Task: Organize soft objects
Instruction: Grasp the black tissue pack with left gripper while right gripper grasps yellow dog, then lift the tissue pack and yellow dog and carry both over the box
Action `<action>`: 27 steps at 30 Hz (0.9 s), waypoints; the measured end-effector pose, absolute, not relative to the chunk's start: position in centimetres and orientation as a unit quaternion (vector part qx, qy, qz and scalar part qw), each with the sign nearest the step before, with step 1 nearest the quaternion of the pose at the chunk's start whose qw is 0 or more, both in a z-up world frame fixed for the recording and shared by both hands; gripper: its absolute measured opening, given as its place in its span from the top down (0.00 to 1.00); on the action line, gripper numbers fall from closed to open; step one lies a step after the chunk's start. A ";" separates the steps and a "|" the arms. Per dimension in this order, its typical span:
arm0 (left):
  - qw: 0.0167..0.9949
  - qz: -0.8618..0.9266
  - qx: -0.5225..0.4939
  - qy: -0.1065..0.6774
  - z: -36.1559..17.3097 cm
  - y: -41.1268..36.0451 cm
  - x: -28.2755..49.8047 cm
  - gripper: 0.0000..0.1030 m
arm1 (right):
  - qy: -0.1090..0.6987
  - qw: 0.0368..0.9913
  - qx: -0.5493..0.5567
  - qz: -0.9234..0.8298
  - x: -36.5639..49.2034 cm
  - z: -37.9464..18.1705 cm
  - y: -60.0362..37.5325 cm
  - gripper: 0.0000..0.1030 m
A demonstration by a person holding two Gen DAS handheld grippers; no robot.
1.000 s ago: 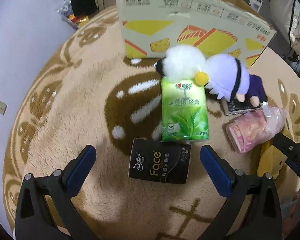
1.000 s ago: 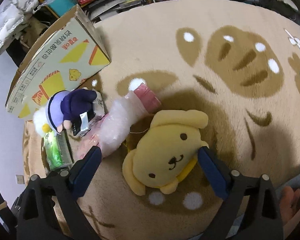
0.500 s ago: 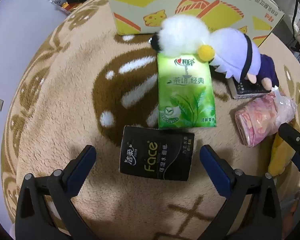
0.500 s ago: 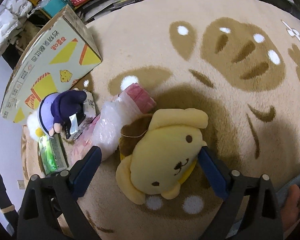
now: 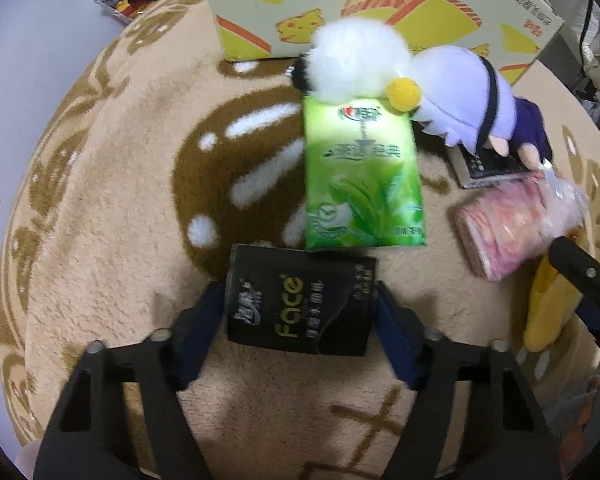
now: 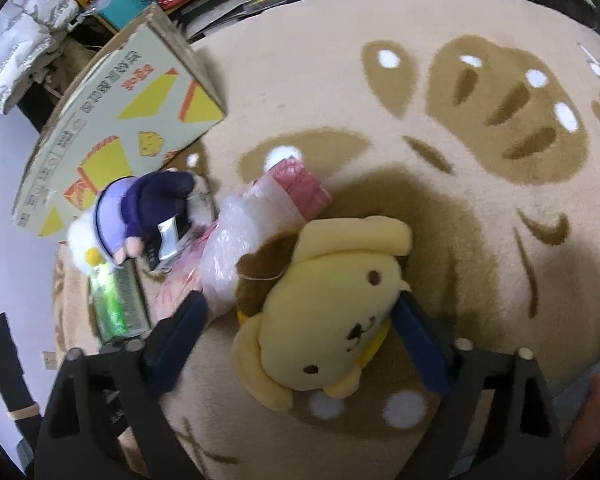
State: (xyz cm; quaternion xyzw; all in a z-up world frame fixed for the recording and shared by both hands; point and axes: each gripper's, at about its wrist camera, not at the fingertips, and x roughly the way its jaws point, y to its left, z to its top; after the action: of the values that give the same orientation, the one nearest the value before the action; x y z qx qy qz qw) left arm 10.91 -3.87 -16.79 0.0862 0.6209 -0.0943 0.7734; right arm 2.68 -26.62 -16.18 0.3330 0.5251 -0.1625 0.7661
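Lying on the beige patterned rug (image 5: 100,208), a black tissue pack (image 5: 300,304) is pinched at its two short sides by the left gripper (image 5: 300,316), whose blue pads (image 5: 208,312) are pressed against the wrapper. Just beyond the black pack, touching its far edge, a green tissue pack (image 5: 360,176) is seen lying flat. Its far end is overlapped by the fluffy white head of a plush doll (image 5: 420,76), dressed in lilac and dark purple, which is laid across the front of a cardboard box (image 5: 380,4) printed in yellow and orange. Under the doll's feet a dark booklet-like item (image 5: 488,164) is partly covered; what it is cannot be told. Further right, a pink bundle in clear plastic (image 5: 512,224) is found near the edge of the view.

In the right wrist view, the same box (image 6: 112,128), doll (image 6: 140,208) and green pack (image 6: 116,304) are grouped at the left, with the pink bundle (image 6: 260,224) beside them. A yellow dog plush (image 6: 332,312) is held between the pads of the right gripper (image 6: 300,336), tilted, its brown beret touching the bundle; the right pad is pressed to its cheek, while contact at the left pad cannot be confirmed.
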 end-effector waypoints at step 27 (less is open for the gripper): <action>0.782 -0.077 0.096 0.611 -16.4 -4.1 10.5 0.36 | 0.520 0.765 0.344 -0.161 2.3 -15.7 -27.3 0.30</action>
State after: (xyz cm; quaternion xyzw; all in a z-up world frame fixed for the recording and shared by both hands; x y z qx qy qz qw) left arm 10.45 -4.07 -16.44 0.0964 0.6107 -0.0775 0.7821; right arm 2.31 -27.31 -15.68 0.3444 0.5200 -0.1607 0.7650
